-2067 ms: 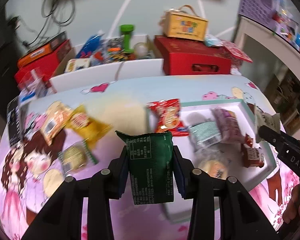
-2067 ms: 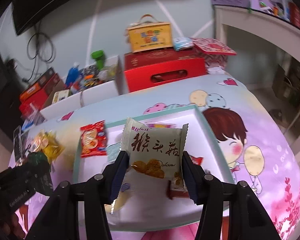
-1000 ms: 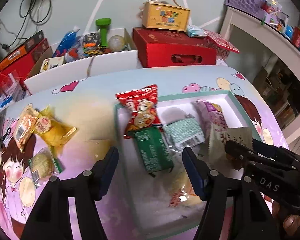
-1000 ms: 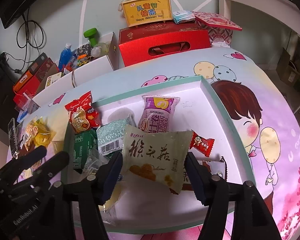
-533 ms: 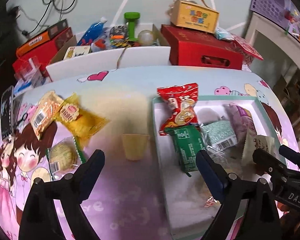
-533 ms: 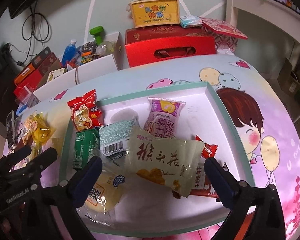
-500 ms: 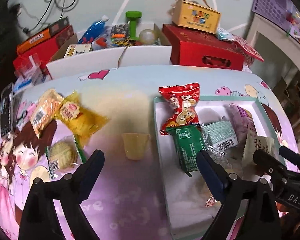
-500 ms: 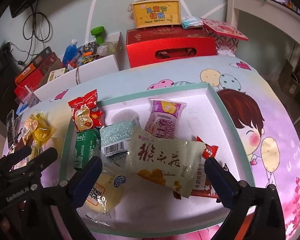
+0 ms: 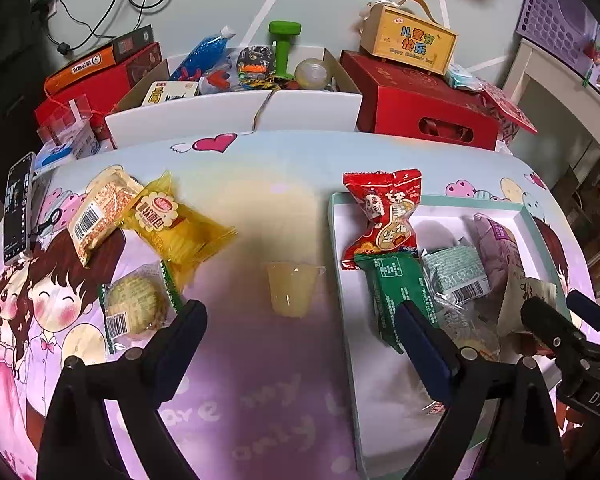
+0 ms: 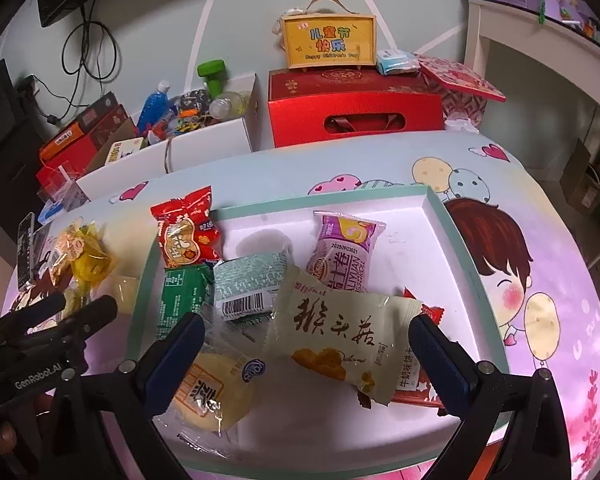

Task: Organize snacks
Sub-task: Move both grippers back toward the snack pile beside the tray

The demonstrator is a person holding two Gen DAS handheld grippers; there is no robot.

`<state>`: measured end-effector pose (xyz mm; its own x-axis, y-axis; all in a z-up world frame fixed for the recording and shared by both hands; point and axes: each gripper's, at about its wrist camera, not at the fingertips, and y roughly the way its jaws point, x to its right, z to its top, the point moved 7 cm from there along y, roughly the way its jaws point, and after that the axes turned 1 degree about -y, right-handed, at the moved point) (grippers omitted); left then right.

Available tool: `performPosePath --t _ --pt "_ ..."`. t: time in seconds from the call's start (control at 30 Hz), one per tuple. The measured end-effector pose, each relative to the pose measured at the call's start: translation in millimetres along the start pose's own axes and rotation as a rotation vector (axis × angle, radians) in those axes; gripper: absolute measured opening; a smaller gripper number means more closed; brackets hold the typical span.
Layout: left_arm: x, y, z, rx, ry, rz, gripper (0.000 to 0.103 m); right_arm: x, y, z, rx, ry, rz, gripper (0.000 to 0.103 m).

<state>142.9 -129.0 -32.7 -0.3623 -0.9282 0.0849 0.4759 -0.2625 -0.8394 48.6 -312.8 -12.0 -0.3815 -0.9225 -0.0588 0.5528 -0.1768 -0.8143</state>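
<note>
A white tray with a teal rim (image 9: 334, 240) (image 10: 440, 208) lies on the cartoon-print table. In it lie a red snack bag (image 9: 384, 216) (image 10: 188, 228), a green pack (image 9: 400, 292) (image 10: 180, 300), a grey-green pack (image 10: 248, 284), a purple pack (image 10: 344, 252), a beige biscuit pack (image 10: 340, 336) and a round cake (image 10: 212, 388). On the table left of the tray are a jelly cup (image 9: 294, 288), a yellow bag (image 9: 180, 228), an orange pack (image 9: 100, 212) and a round cookie (image 9: 134, 308). My left gripper (image 9: 300, 344) is open and empty above the table near the jelly cup. My right gripper (image 10: 304, 356) is open and empty over the beige pack.
A white box of toys (image 9: 240, 108), a red gift box (image 9: 420, 108) with a yellow case (image 9: 408, 40) on top, and red boxes (image 9: 96, 76) stand behind the table. A phone (image 9: 18, 208) lies at the table's left edge.
Both grippers let go of their packs into the tray: the green pack from the left, the beige pack from the right. The left gripper then shifted left toward the jelly cup.
</note>
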Motion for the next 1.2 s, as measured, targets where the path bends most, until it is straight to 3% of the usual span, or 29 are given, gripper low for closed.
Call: performPosePath --t 0.33,0.6,0.87,1.03,1.2 --pt "-16 -5 -2 -0.01 -0.003 0.026 0.095 -7 -6 4 0.022 0.001 0.023 0.103" --pt "-58 -16 -7 -0.017 -0.032 0.113 0.095 -42 -7 2 0.023 -0.035 0.1 0.103" --pt "-144 -34 -24 -0.026 -0.188 0.252 0.095 -107 1 -12 -0.01 -0.131 0.199 0.103" --pt "-179 -44 -34 -0.019 -0.287 0.265 0.095 -141 4 -19 -0.027 -0.167 0.258 0.103" --pt "-191 -48 -34 0.001 -0.352 0.228 0.095 -164 6 -24 -0.032 -0.196 0.3 0.103"
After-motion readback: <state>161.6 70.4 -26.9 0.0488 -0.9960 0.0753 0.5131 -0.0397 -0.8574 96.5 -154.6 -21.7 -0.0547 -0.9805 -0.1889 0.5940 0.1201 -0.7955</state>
